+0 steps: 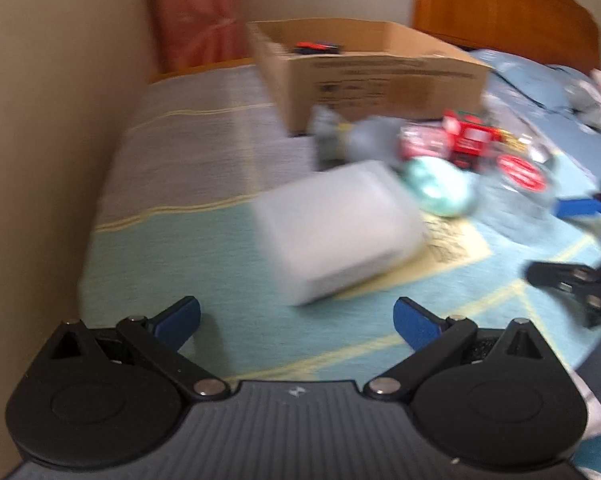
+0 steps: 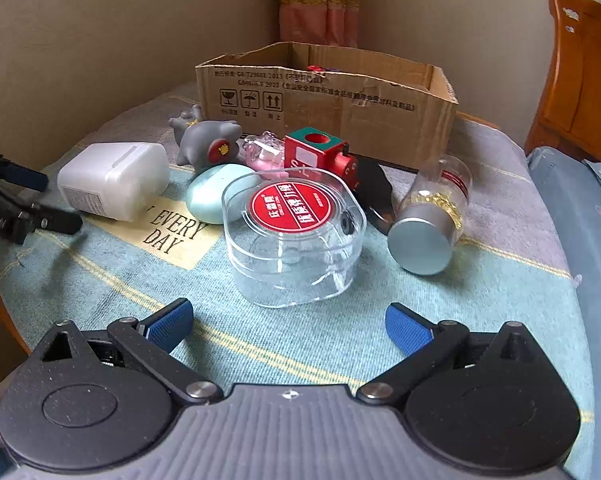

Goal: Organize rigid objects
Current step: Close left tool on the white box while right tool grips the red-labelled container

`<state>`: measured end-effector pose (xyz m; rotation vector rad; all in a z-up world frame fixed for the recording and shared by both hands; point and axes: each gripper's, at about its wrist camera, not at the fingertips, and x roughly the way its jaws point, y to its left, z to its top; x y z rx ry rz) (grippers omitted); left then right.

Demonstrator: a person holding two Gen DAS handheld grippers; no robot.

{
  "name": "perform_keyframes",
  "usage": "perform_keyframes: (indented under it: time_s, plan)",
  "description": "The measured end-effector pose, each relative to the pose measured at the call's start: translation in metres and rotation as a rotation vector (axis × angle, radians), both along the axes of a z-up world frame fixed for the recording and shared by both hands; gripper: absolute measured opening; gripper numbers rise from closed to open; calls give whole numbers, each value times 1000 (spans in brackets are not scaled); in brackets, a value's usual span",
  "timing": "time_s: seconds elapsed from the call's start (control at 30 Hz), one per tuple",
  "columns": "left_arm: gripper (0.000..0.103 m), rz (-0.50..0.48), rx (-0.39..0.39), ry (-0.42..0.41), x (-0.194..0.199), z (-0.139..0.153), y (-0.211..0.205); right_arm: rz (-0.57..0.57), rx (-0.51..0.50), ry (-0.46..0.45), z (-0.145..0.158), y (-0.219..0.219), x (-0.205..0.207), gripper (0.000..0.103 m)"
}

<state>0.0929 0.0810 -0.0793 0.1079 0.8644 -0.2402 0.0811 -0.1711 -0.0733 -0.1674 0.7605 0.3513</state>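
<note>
Before both spread, empty hand-held grippers (image 1: 296, 318) (image 2: 288, 322), only right wrist view shows jar (image 2: 432, 220).

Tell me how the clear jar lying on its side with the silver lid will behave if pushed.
The clear jar lies on its side and looks cylindrical, so it will probably roll rather than slide. Its gold contents look loose and may shift. The smooth wall and silver lid could be slippery in a tool.

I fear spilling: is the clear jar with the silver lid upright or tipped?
Tipped: the clear jar lies on its side, silver lid facing the camera.
</note>
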Motion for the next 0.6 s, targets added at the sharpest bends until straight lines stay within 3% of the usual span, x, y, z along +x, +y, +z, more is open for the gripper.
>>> perform_keyframes:
  time_s: [0.4,0.6]
  plan:
    - [102,-3,-10,23,11,-5,-20,106,-2,-2,0,17,26,103]
    - [102,20,-1,27,21,-5,-27,157,-3,7,1,23,16,103]
